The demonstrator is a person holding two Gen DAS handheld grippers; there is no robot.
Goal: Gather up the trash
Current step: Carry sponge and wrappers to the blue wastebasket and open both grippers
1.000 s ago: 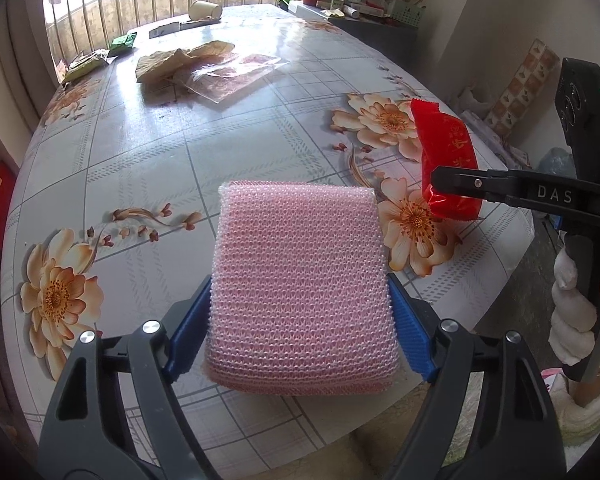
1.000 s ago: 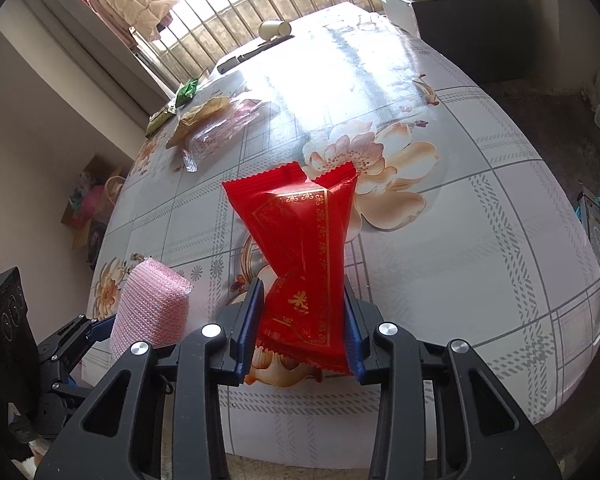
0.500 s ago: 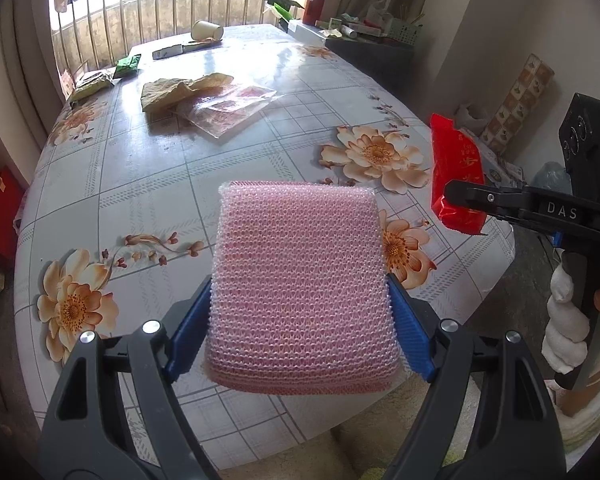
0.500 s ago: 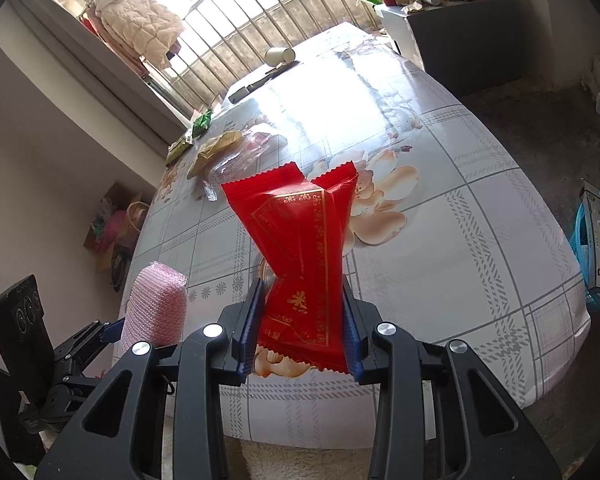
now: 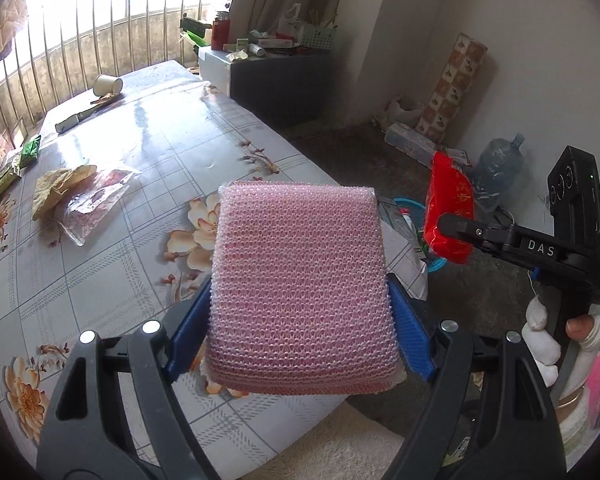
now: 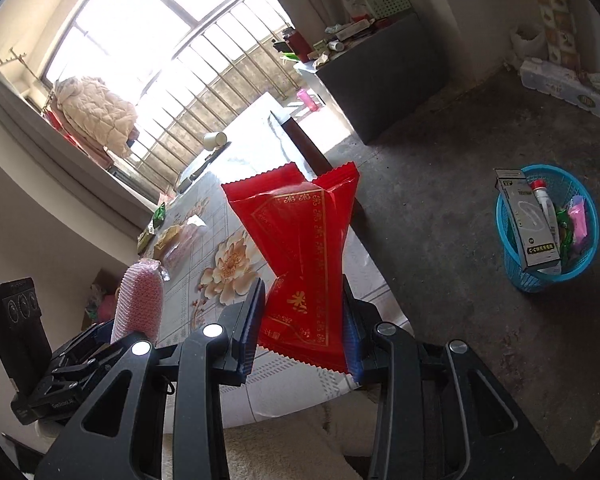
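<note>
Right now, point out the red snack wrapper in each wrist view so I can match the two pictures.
Left wrist view: the red snack wrapper sits at the right, clamped in the right tool, seen from the side above the floor.
Right wrist view: the wrapper fills the centre, upright between the tool's blue pads.
Shared landmark: the blue basket, right in the right wrist view, peeking just behind the wrapper in the left.

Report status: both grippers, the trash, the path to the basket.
Left gripper shut on pink foam pad. Right gripper shut on red wrapper. Blue basket on floor, part full. Path looks clear.
</note>
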